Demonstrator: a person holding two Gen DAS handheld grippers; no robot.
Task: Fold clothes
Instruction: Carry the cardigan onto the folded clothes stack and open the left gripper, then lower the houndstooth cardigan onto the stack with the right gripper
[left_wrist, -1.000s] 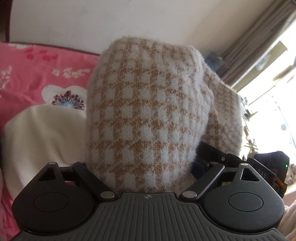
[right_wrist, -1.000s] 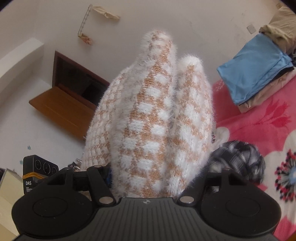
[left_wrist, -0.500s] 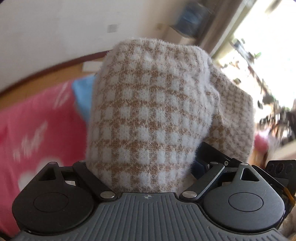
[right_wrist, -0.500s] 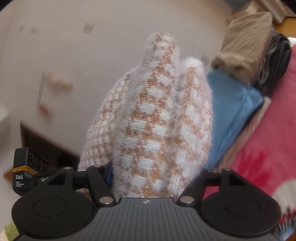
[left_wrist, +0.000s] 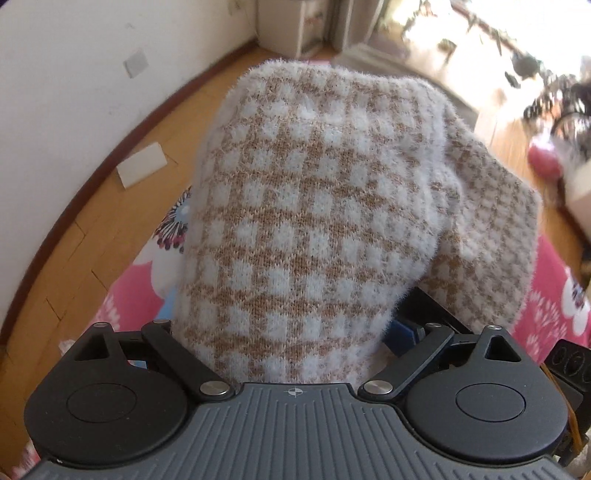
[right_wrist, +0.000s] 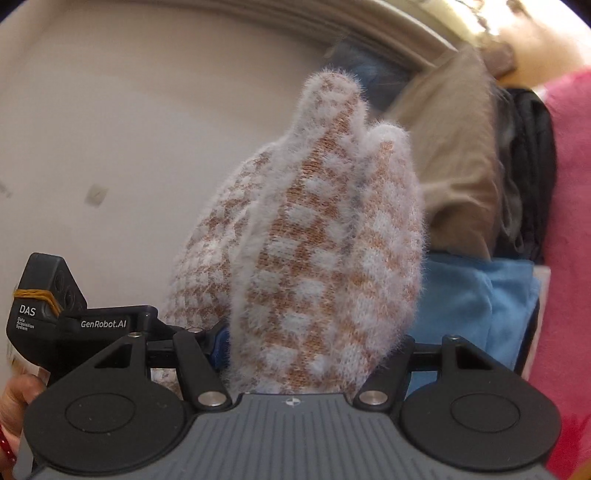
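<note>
A fuzzy tan-and-white checked sweater (left_wrist: 295, 221) fills the left wrist view, bunched up and held off the bed. My left gripper (left_wrist: 295, 236) is shut on it, and the knit wraps over and hides the fingers. In the right wrist view the same sweater (right_wrist: 325, 251) stands up in folds, with my right gripper (right_wrist: 325, 236) shut on it and its fingers also covered. The two grippers hold it close together: the right one's black body (left_wrist: 424, 314) shows at the left view's right edge, and the left one's labelled body (right_wrist: 48, 306) at the right view's left edge.
A pink floral bedspread (left_wrist: 546, 295) lies below, ending at a wooden floor (left_wrist: 110, 221) with a white card (left_wrist: 142, 164) on it. Folded clothes are stacked by the wall: blue (right_wrist: 472, 295), tan (right_wrist: 458, 177), black (right_wrist: 528, 166). A hand (right_wrist: 14, 398) shows at lower left.
Both grippers have swung together with the sweater still held. The left view now faces the floor and bed edge instead of the bed. The clothes stack looms closer in the right view.
</note>
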